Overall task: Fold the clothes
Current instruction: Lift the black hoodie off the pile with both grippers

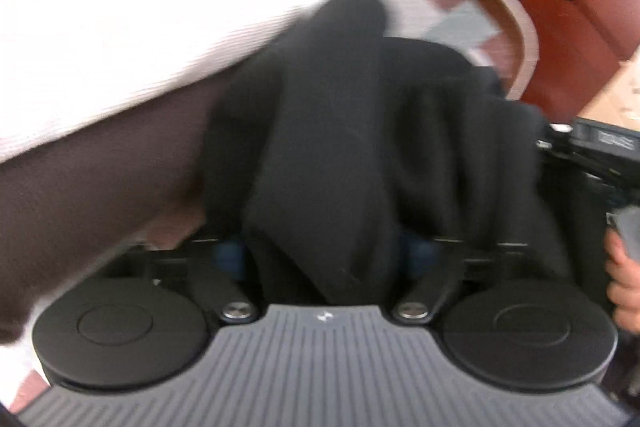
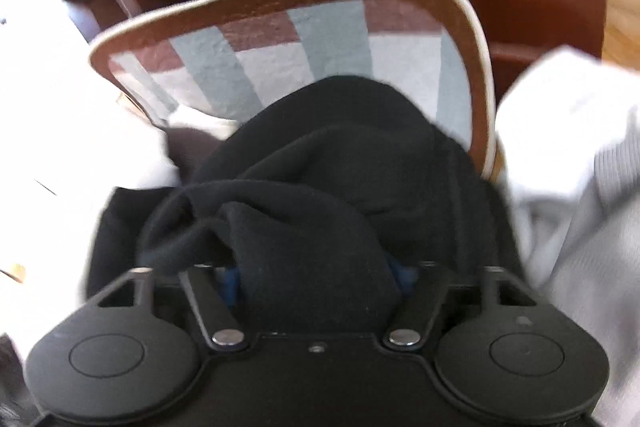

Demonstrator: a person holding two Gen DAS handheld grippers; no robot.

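Fabric of the black knit garment point(image 1: 340, 131) ran forward between the spread jaws of both the left hand-held gripper point(image 1: 326, 251) and right hand-held gripper point(image 2: 316, 275); whether the pads pinched it I could not tell.

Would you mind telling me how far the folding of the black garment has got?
Nothing looks folded yet. The black garment lies bunched on the checked mat, with cloth between the jaws of both the left gripper and right gripper. Spreading it flat and every fold remain; other pale clothes wait alongside.
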